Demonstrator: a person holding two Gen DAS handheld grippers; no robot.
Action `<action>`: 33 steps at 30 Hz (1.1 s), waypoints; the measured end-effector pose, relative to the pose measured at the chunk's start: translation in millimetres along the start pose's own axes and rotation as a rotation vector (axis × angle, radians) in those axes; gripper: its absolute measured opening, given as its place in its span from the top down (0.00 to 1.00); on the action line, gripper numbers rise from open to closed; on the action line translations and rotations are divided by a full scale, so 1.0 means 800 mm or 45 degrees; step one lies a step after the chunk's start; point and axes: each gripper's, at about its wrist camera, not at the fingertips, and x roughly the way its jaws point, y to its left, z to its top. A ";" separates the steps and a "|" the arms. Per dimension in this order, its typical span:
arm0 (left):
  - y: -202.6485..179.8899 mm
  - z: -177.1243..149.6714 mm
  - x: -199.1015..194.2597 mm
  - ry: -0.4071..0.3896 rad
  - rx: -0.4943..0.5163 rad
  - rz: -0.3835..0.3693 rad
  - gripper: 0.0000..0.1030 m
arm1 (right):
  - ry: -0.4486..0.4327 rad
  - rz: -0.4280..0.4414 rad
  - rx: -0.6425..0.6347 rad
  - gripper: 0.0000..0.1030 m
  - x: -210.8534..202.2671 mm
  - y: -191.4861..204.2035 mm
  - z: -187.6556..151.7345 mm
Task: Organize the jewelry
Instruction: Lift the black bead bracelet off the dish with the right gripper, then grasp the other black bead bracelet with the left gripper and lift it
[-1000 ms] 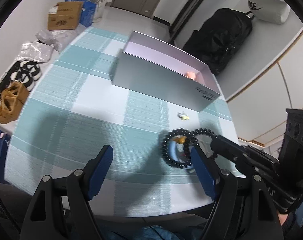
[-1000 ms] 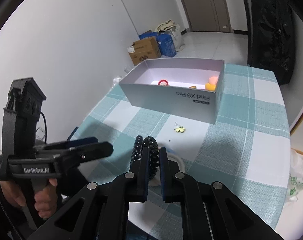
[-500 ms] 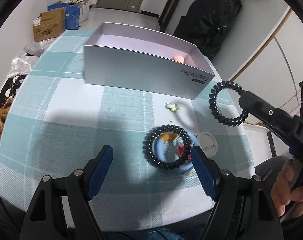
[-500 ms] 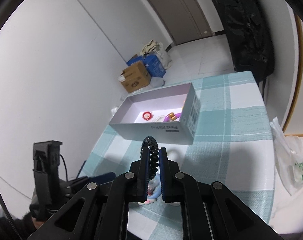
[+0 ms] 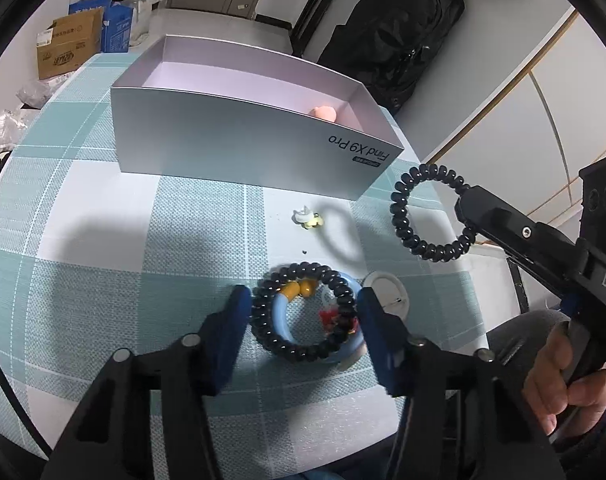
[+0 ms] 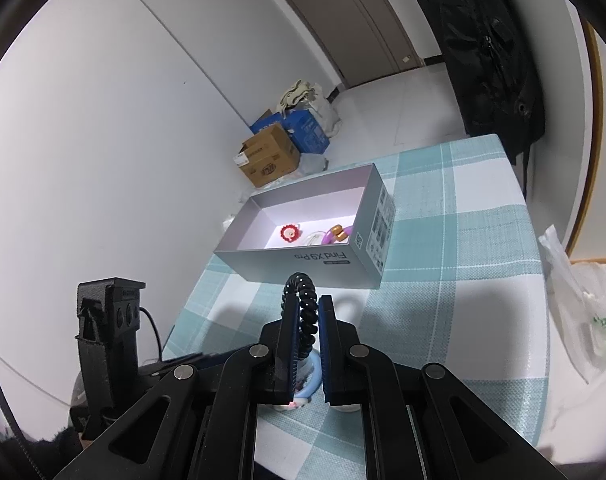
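The black coil tie (image 5: 431,212) hangs clear of the surface (image 5: 103,300), pinched in the shut right tool (image 6: 307,320), just short of the box (image 6: 303,258). Carry it over the near wall before letting go. The left tool (image 5: 303,320) has just been closing around a second coil (image 5: 303,316); whether it grips yet I cannot tell, so seat both pads (image 5: 239,312) before lifting.

grey box (image 5: 239,140) reads "find x9 pro".
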 end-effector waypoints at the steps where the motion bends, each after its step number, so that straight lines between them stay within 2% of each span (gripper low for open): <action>1: 0.000 0.000 0.000 0.001 0.001 0.003 0.55 | -0.001 -0.001 -0.001 0.92 0.000 0.000 0.000; 5: -0.001 0.000 -0.001 0.003 -0.014 0.016 0.62 | 0.002 -0.001 -0.006 0.92 0.000 0.002 -0.002; 9: 0.003 0.002 -0.002 -0.007 -0.047 0.046 0.63 | 0.006 -0.003 -0.006 0.92 0.001 0.002 -0.002; 16: 0.020 0.008 -0.003 0.001 -0.169 -0.025 0.64 | 0.004 -0.005 0.002 0.92 0.001 0.001 -0.003; 21: 0.028 0.012 -0.019 -0.044 -0.234 -0.061 0.64 | -0.009 0.012 -0.002 0.92 0.000 0.004 -0.002; 30: 0.011 0.027 -0.047 -0.147 -0.175 -0.090 0.64 | -0.039 0.058 0.001 0.92 0.003 0.009 0.008; 33: -0.003 0.039 -0.056 -0.192 -0.097 -0.066 0.64 | -0.058 0.080 0.011 0.92 0.005 0.009 0.016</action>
